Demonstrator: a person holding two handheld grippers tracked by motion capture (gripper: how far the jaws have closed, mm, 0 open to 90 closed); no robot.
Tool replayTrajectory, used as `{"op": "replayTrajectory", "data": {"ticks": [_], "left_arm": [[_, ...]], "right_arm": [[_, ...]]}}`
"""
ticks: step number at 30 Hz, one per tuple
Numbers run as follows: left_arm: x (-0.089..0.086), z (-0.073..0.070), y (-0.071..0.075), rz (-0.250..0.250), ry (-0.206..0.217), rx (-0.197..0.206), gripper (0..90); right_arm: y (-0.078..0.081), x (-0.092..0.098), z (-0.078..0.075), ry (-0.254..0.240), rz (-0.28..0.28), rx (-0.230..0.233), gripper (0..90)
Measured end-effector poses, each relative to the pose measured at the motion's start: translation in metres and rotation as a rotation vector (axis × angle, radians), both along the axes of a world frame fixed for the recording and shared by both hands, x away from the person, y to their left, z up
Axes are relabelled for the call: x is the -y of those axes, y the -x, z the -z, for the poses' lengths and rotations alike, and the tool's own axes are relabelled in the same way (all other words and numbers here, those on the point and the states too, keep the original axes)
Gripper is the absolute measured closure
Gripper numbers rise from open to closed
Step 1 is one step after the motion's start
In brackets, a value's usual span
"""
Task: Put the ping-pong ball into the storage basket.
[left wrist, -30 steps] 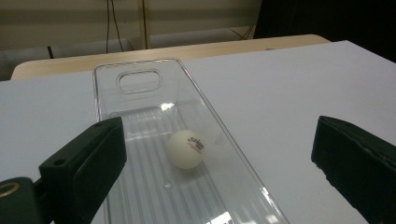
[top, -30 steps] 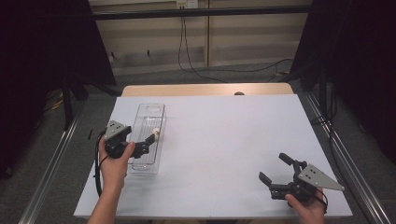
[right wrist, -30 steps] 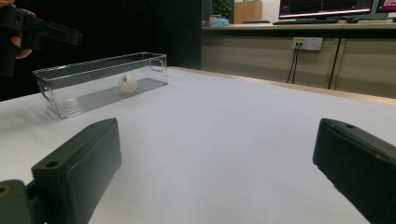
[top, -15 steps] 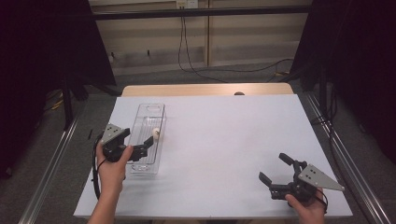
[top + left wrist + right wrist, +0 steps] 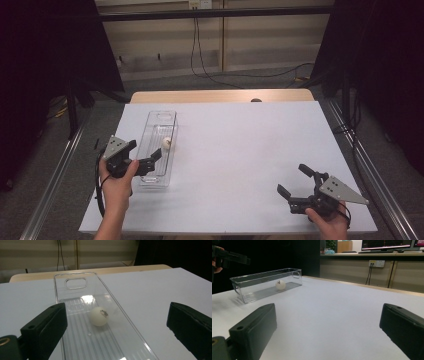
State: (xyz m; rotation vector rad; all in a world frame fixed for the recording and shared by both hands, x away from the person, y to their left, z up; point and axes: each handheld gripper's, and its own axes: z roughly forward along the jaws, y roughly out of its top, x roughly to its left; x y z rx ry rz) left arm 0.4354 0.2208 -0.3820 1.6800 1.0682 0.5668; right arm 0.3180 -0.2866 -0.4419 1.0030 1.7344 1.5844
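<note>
Item: white ball, lying loose in the clear tray at the surface's left. My left claw hovers open over the tray, empty. My right claw gapes idle, well apart. Placement looks done; withdrawal remains.

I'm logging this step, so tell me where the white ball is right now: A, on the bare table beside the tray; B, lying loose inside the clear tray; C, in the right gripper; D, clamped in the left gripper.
B: the white ball lies on the ribbed floor of the clear tray, ahead of the left gripper, whose jaws stand wide apart.
</note>
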Motion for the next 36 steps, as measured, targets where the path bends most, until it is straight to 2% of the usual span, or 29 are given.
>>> {"op": "replayTrajectory", "data": {"ticks": [11, 17, 28, 36], "left_arm": [[-0.001, 0.004, 0.006, 0.007, 0.013, 0.012, 3.3], [-0.001, 0.005, 0.009, 0.001, -0.001, 0.024, 3.3], [0.0, 0.009, 0.013, 0.005, 0.015, 0.047, 3.3], [-0.001, 0.012, 0.017, 0.004, 0.006, 0.058, 3.4]], "right_arm": [[0.0, 0.0, 0.0, 0.0, 0.0, 0.001, 0.6], [0.0, 0.0, 0.0, 0.0, 0.001, 0.002, 0.7], [0.0, 0.001, 0.0, 0.0, 0.001, 0.0, 0.7], [0.0, 0.001, 0.0, -0.002, 0.002, 0.001, 0.7]]}}
